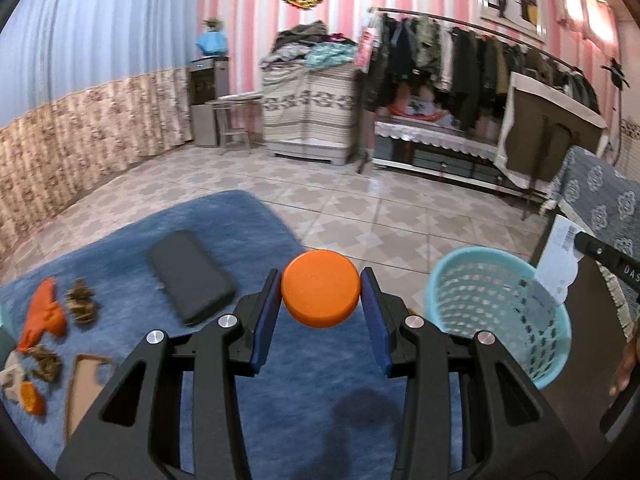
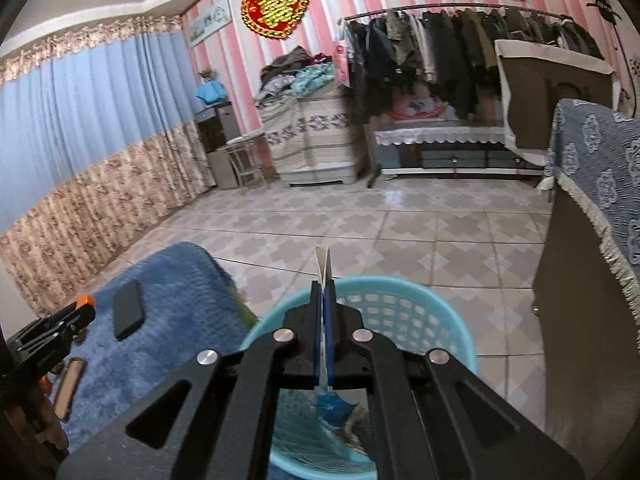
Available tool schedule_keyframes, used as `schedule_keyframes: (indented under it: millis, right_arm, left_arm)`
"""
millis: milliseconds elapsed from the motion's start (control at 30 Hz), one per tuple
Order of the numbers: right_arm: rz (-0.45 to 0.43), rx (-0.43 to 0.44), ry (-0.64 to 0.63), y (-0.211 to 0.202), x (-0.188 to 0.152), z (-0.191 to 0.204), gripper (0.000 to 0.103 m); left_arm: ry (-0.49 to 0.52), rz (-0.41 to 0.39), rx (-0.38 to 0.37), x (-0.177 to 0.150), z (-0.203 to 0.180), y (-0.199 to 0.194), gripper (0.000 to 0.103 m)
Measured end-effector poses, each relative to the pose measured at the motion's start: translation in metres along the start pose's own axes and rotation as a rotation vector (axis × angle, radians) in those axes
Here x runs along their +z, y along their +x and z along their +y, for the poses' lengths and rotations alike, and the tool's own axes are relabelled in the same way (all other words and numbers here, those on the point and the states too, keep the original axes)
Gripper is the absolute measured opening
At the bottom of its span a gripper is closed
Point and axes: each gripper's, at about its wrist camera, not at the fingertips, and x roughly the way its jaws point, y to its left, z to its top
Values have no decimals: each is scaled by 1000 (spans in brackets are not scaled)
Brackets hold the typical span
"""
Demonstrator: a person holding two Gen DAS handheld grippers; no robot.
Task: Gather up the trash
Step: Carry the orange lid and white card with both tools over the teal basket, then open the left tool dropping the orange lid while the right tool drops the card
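Observation:
My left gripper (image 1: 321, 300) is shut on an orange round lid (image 1: 320, 294) and holds it above the blue rug (image 1: 240, 216), left of the light blue mesh basket (image 1: 460, 280). My right gripper (image 2: 324, 286) is shut on a white paper slip (image 2: 322, 260), held edge-on over the basket (image 2: 424, 312); the slip shows in the left wrist view (image 1: 558, 258) above the basket's right rim. Blue and other trash (image 2: 334, 408) lies inside the basket. Orange scraps (image 1: 42, 316), brown crumpled bits (image 1: 80, 300) and a flat cardboard piece (image 1: 84, 388) lie on the rug at left.
A black phone-like case (image 1: 190, 280) lies on the rug. A cabinet with a blue patterned cloth (image 2: 596, 216) stands at right. Tiled floor (image 2: 380, 224) stretches beyond, with a clothes rack (image 2: 460, 52) and a covered chest (image 2: 316, 140) at the far wall.

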Motion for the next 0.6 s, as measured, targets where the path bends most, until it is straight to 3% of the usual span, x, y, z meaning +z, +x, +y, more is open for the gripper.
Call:
schedule_keyframes:
  millis: [233,600]
  right_arm:
    - [18,-38,30,4,-2,-27,2]
    - [28,-35,87,12,-11,-56,2]
  left_arm:
    - [78,23,-84,-3,-65,36,39]
    - [146,39,-179,-5,-130,77,39]
